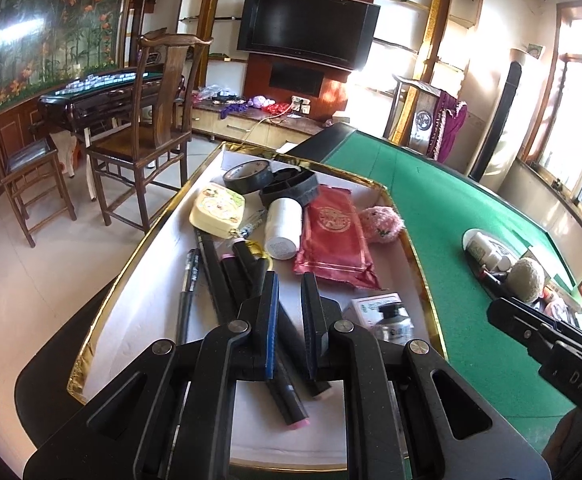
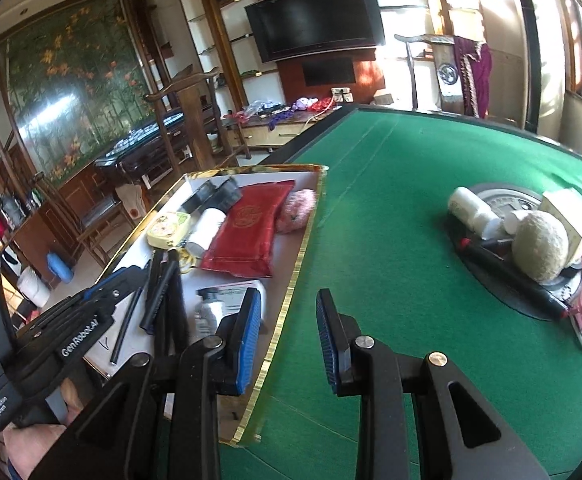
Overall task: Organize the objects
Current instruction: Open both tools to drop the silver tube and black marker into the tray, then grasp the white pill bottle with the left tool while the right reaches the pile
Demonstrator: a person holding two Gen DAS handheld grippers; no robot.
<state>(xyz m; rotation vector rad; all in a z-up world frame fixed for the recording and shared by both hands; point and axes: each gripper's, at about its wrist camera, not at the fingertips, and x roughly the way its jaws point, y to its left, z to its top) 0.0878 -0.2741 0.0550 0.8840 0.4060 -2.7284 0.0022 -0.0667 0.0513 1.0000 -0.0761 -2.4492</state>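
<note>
Hovering at the frame's bottom, the left gripper [image 1: 289, 300] looks pressed nearly together, empty above the tray [image 1: 139, 280], while the right gripper [image 2: 289, 320] gapes empty.

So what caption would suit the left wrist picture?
Empty left tongs shut above black markers in a gold-rimmed tray of odds and ends.

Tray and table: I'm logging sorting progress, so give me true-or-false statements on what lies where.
The red packet lies in the gold-rimmed tray. True.
The pink plush ball sits on the green felt. False: it is in the tray.
The white bottle stands upright. False: it lies on its side.
The right gripper holds a marker. False: its jaws are open, nothing between.
A tan fuzzy ball rests in the table's round well. True.
</note>
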